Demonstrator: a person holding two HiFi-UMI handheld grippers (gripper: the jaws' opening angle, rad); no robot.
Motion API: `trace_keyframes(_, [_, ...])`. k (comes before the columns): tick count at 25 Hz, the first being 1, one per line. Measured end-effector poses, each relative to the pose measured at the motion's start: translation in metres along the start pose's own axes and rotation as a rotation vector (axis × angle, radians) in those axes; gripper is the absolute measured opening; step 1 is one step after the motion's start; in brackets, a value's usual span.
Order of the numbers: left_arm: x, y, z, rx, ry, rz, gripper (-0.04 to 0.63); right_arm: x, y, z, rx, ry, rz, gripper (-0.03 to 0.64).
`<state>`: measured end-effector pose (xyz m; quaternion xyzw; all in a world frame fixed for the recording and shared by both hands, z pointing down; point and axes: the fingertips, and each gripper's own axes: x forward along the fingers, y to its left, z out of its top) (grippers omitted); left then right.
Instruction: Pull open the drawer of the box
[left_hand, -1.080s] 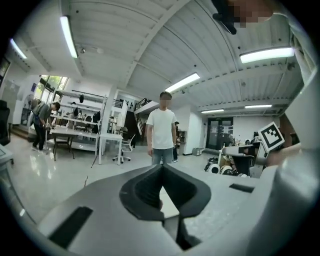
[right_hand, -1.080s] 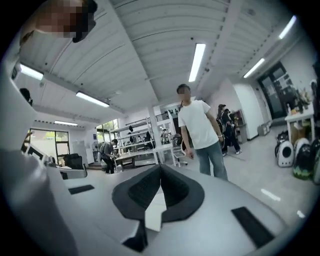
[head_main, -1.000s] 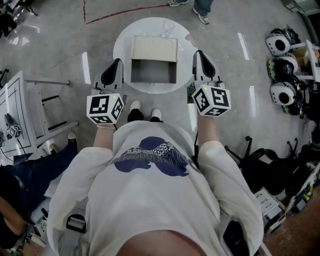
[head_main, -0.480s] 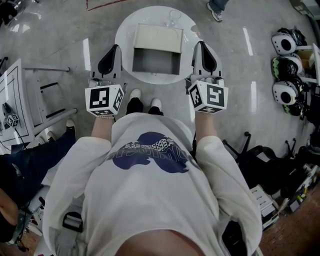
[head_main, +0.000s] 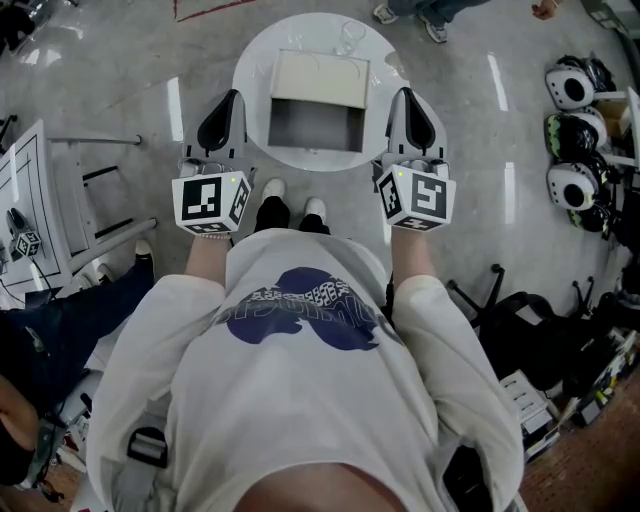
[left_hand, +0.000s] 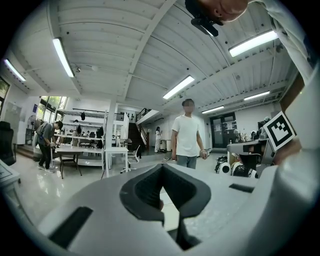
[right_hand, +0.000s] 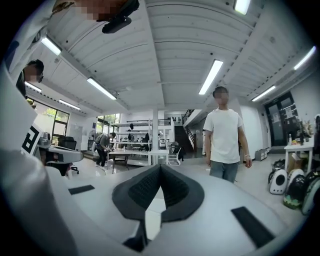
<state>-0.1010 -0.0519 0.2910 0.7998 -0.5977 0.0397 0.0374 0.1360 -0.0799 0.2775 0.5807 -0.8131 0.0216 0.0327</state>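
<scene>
Drawer (head_main: 315, 125) of box (head_main: 320, 75) on round counter (head_main: 250, 70) — pulled out toward body, same as 1 s ago. L gripper (head_main: 230, 100), R gripper (head_main: 405, 98) either side, barely shifted — both jaws together, empty.

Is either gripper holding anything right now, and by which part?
Nothing is held. The left gripper and the right gripper each have their jaws shut together with nothing between them, one on either side of the box.
</scene>
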Motion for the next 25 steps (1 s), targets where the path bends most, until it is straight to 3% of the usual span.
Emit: trace_keyframes(25, [0.021, 0.007, 0.014, 0.052, -0.031, 0.009, 0.008, 0.012, -0.003, -0.004, -0.022, 0.003, -0.002, -0.003])
